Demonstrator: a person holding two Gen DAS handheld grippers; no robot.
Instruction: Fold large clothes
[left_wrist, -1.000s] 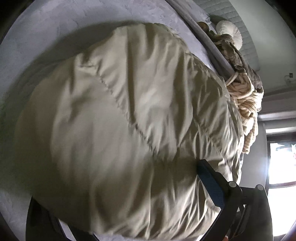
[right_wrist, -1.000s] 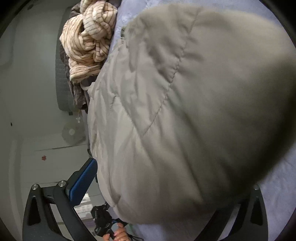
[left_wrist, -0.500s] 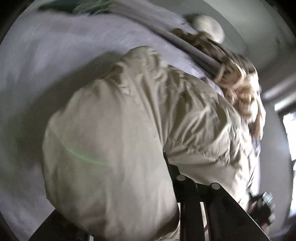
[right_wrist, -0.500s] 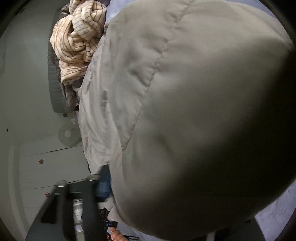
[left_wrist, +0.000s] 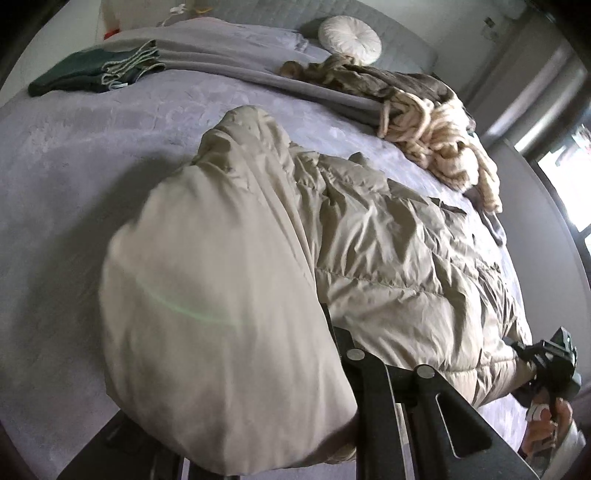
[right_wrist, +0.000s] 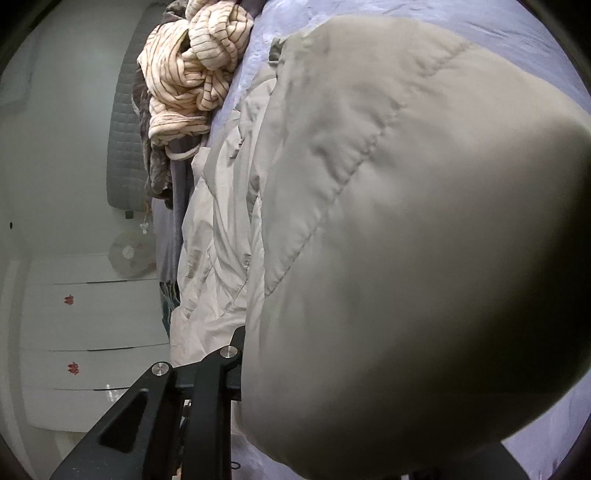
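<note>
The left gripper (left_wrist: 332, 398) was clamped on a bulging fold of the beige puffer jacket (left_wrist: 388, 251); its jaws had just been closing, with the padded cloth between them. That fold swelled up in front of the gripper and hid its left finger almost wholly, while the black right finger (left_wrist: 373, 406) showed beside the cloth. Beyond the gripper the rest of the jacket lay crumpled across the grey bed (left_wrist: 74, 192), running away to the gripper's right.

The right gripper (right_wrist: 243, 376) was likewise closed on the jacket (right_wrist: 406, 258), its jaws having just been drawing together on the quilted fabric. A large rounded mass of the jacket filled nearly everything ahead of and to the right of this gripper, and only its left finger (right_wrist: 210, 398) stood clear of the cloth. In the left wrist view the right gripper (left_wrist: 550, 362) appeared far off to the right, at the jacket's near edge, with a hand (left_wrist: 546, 424) behind it.

Farther ahead of the left gripper, past the jacket, a cream striped garment (left_wrist: 436, 140) lay heaped near the bed's edge, next to a brownish throw (left_wrist: 351, 77). A round white cushion (left_wrist: 349, 38) rested at the head of the bed, and a folded dark green garment (left_wrist: 88, 75) lay far ahead to the left. From the right gripper the striped garment (right_wrist: 192, 74) sat ahead and to the left, touching the bed (right_wrist: 517, 37).
</note>
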